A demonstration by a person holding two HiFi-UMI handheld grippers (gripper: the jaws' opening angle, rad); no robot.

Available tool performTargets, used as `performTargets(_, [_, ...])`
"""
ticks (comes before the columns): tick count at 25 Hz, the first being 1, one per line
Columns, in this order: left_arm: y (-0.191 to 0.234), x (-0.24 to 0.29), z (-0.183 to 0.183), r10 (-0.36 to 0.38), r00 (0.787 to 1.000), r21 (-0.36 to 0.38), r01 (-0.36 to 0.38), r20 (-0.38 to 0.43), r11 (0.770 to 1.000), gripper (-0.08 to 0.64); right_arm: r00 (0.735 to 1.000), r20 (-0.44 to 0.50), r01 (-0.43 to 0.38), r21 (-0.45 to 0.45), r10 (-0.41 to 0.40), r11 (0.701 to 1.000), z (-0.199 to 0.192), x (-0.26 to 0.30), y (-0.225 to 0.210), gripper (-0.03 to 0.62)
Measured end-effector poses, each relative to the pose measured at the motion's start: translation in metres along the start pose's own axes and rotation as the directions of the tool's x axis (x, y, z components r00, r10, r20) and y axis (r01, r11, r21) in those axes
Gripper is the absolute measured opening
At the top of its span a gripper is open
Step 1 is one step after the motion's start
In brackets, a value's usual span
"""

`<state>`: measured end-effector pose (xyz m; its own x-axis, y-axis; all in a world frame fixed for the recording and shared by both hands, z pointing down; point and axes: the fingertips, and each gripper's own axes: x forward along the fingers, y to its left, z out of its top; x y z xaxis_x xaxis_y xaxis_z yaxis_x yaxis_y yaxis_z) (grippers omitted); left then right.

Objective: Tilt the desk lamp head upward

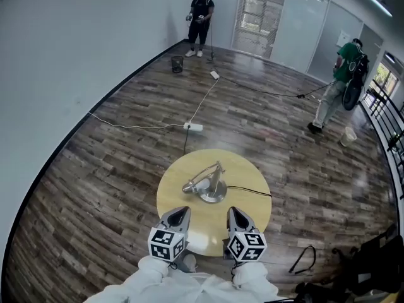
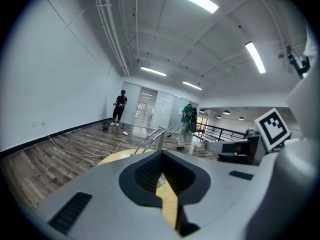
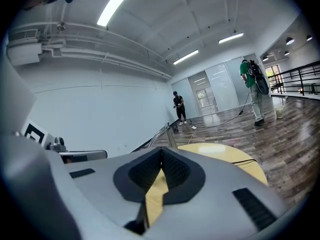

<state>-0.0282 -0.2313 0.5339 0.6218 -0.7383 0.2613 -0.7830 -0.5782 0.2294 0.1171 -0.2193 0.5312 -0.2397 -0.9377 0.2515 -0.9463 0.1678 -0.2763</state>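
A silver desk lamp (image 1: pixel 207 182) stands on a round yellow table (image 1: pixel 252 214), its head (image 1: pixel 189 186) drooping to the lower left and its round base (image 1: pixel 213 194) near the table's middle. Its arm shows beyond the jaws in the left gripper view, lamp arm (image 2: pixel 150 140), and in the right gripper view, lamp arm (image 3: pixel 167 132). My left gripper (image 1: pixel 178 217) is shut and empty over the table's near edge, short of the lamp. My right gripper (image 1: pixel 236 219) is shut and empty beside it, also short of the lamp.
A black cord (image 1: pixel 249 190) runs from the lamp base off the table's right side. White cables and a power strip (image 1: pixel 194 127) lie on the wood floor beyond. One person (image 1: pixel 201 21) stands far back, another (image 1: pixel 338 84) at the right. Dark bags (image 1: pixel 353 270) lie at lower right.
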Motion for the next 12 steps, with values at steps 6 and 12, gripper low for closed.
performTargets(6, [0.030,0.035,0.017,-0.010,1.000,0.005,0.010,-0.007,1.000,0.002,1.000,-0.013,0.005,0.010,-0.005,1.000,0.011,0.046,-0.005,0.014])
performTargets(12, [0.040,0.062,0.027,-0.026,1.000,-0.001,0.026,-0.011,1.000,0.002,0.999,-0.032,0.017,0.012,-0.016,1.000,0.015,0.068,-0.015,0.014])
